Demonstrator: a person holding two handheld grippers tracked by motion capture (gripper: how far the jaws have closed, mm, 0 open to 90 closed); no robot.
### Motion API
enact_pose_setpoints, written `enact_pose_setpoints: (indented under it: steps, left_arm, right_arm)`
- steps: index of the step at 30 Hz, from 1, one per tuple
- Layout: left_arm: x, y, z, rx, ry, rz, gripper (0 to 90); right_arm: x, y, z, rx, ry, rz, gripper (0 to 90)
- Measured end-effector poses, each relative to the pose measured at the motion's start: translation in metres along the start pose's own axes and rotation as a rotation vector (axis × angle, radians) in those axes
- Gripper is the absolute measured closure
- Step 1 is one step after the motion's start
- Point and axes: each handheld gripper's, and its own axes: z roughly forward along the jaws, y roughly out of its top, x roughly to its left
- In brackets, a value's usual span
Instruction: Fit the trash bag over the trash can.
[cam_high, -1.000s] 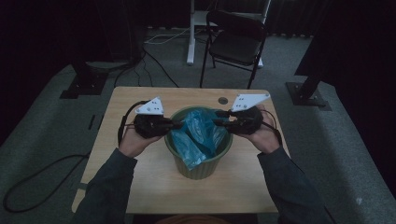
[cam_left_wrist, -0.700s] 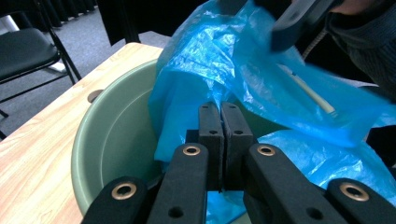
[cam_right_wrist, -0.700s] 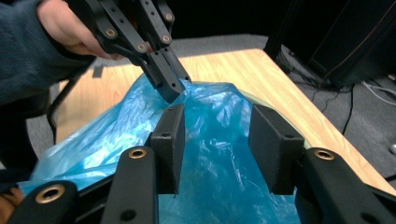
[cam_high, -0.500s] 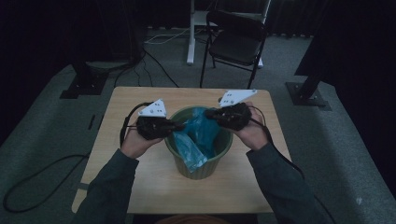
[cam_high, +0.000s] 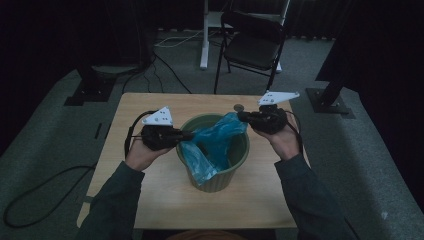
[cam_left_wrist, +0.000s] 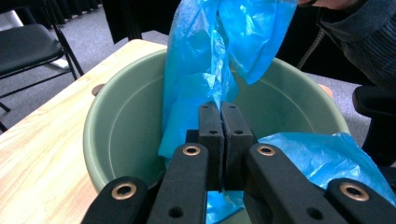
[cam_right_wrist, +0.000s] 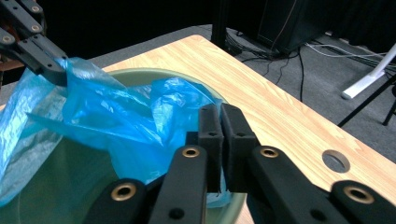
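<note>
A thin, crinkled blue plastic bag (cam_high: 212, 145) hangs half in and half out of a round, pale green bin (cam_high: 235, 170) that stands near the middle of the tabletop (cam_high: 150, 200). The film is glossy and translucent, creased into loose folds, with one flap draped over the bin's near rim and another pulled up across its mouth. The bin has smooth, slightly tapered walls and a rolled lip.

The left claw (cam_high: 187, 135) reaches in from the bin's left edge; its two black, blocky jaws stand pressed together on a fold of the bag, seen in the left gripper view (cam_left_wrist: 219, 135) with blue film rising from between the pads. The right claw (cam_high: 241, 116) sits at the bin's far right rim. Its jaws have just been closing and opening slightly, and in the right gripper view (cam_right_wrist: 219, 144) they stand together with the bag's edge caught against them.

The tabletop is light wood-grain laminate with a round cable hole (cam_high: 239, 107) just behind the bin. Beyond it, on grey carpet (cam_high: 50, 130), stands a black folding chair (cam_high: 255, 45), and dark cables (cam_high: 165, 75) trail across the carpet.
</note>
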Motion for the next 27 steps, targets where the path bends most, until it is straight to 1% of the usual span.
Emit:
enact_pose_setpoints:
  steps: [3, 4, 6, 8, 11, 14, 15, 16, 17, 18, 20, 21, 22, 23, 24, 25, 26, 27]
  left_arm:
    - [-0.002, 0.002, 0.001, 0.003, 0.004, 0.011, 88.5]
    - [-0.002, 0.003, 0.001, 0.004, 0.005, 0.013, 88.5]
    - [-0.003, 0.005, 0.002, 0.008, 0.008, 0.021, 88.5]
    - [-0.004, 0.006, 0.004, 0.006, 0.005, 0.021, 88.5]
    - [-0.005, 0.007, 0.007, 0.011, 0.003, 0.027, 88.5]
    - [-0.005, 0.007, 0.008, 0.015, 0.004, 0.031, 88.5]
    - [-0.007, 0.009, 0.011, 0.023, -0.001, 0.037, 88.5]
    - [-0.007, 0.009, 0.012, 0.025, -0.002, 0.038, 88.5]
    - [-0.008, 0.010, 0.013, 0.026, -0.001, 0.041, 88.5]
    - [-0.008, 0.010, 0.013, 0.028, -0.003, 0.043, 88.5]
    - [-0.009, 0.011, 0.014, 0.026, -0.004, 0.043, 88.5]
    - [-0.009, 0.011, 0.014, 0.024, -0.006, 0.044, 88.5]
    - [-0.009, 0.011, 0.014, 0.023, -0.006, 0.045, 88.5]
    - [-0.009, 0.012, 0.014, 0.022, -0.006, 0.045, 88.4]
    - [-0.009, 0.012, 0.014, 0.020, -0.005, 0.044, 88.5]
    - [-0.009, 0.012, 0.014, 0.020, -0.005, 0.044, 88.5]
    - [-0.009, 0.012, 0.013, 0.015, -0.005, 0.046, 88.5]
    - [-0.010, 0.012, 0.013, 0.014, -0.006, 0.046, 88.4]
  right_arm:
    - [0.000, 0.001, -0.008, -0.033, 0.005, -0.007, 72.8]
    - [0.000, 0.002, -0.012, -0.048, -0.001, -0.008, 70.1]
    - [0.001, 0.006, -0.019, -0.081, -0.009, -0.014, 67.2]
    - [0.003, 0.012, -0.026, -0.109, -0.005, -0.022, 63.9]
    - [0.007, 0.019, -0.028, -0.123, 0.023, -0.044, 62.6]
    - [0.009, 0.020, -0.027, -0.122, 0.030, -0.050, 62.2]
    - [0.021, 0.027, -0.018, -0.120, 0.097, -0.084, 60.5]
    - [0.021, 0.027, -0.018, -0.120, 0.097, -0.084, 60.5]
    - [0.028, 0.030, -0.012, -0.116, 0.127, -0.100, 59.9]
    - [0.028, 0.030, -0.012, -0.116, 0.127, -0.100, 59.9]
    - [0.033, 0.032, -0.008, -0.115, 0.152, -0.119, 59.7]
    - [0.038, 0.034, -0.005, -0.110, 0.176, -0.130, 59.8]
    - [0.041, 0.035, -0.002, -0.102, 0.186, -0.141, 59.8]
    - [0.043, 0.035, 0.001, -0.093, 0.190, -0.155, 59.8]
    - [0.046, 0.035, 0.005, -0.075, 0.195, -0.179, 59.8]
    - [0.046, 0.035, 0.005, -0.075, 0.195, -0.179, 59.8]
    - [0.048, 0.035, 0.007, -0.061, 0.194, -0.193, 59.7]
    - [0.051, 0.032, 0.013, -0.019, 0.177, -0.232, 58.9]
